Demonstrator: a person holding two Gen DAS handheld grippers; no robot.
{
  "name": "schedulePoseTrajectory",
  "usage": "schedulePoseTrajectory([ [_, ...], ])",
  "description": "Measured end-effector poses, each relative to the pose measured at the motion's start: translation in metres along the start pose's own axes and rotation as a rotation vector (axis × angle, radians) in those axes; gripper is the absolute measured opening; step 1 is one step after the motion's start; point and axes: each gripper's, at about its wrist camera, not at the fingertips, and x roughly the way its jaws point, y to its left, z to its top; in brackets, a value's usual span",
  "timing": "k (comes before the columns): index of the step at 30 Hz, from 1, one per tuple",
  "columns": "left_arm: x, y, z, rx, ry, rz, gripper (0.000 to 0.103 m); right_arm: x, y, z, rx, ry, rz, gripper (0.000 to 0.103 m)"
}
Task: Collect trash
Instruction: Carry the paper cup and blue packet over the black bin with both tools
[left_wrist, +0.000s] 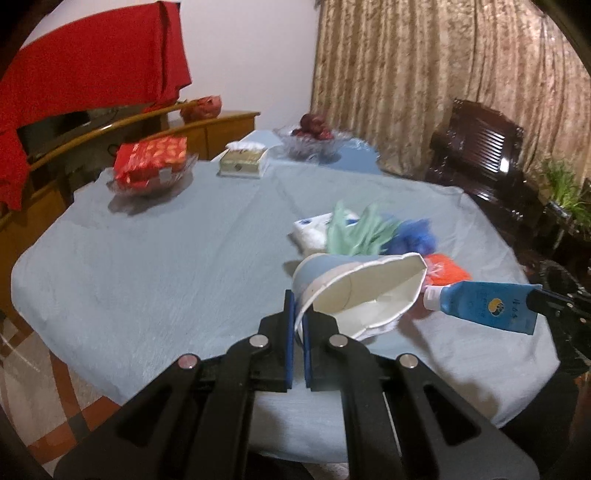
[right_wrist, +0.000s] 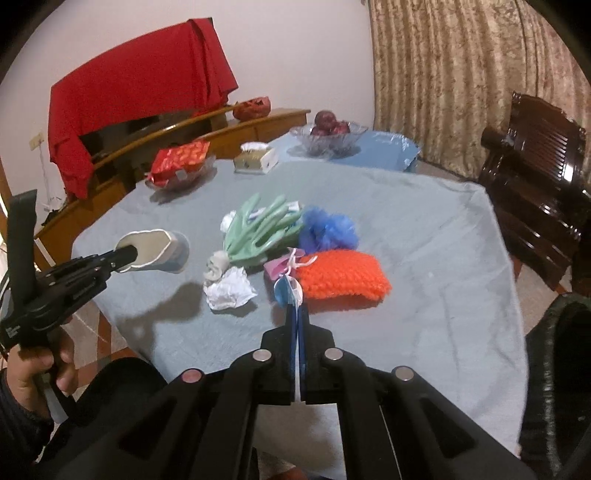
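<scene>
Left hand-held gripper (left_wrist: 297, 325) clamped on the rim of a crushed paper cup (left_wrist: 354, 295), lifted over the table (left_wrist: 147, 280). Right hand-held gripper (right_wrist: 296, 314) pinching a blue tube (left_wrist: 484, 304), also aloft near the orange knit pouch (right_wrist: 343, 275).

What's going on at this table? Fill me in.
A person is clearing trash with a gripper in each hand. The left gripper is shut on a crushed paper cup, held above the table. The right gripper is shut on a blue tube, also lifted. A crumpled paper, green gloves, a blue pouf and an orange knit pad lie on the cloth.
</scene>
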Motion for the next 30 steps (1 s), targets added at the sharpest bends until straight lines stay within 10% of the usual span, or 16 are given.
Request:
schedulePoseTrajectory([
  [30, -0.001, -0.3, 0.023, 0.335, -0.032, -0.458, 0.003, -0.164, -0.214, -0.037, 0.267, -0.144, -0.471, 0.001],
])
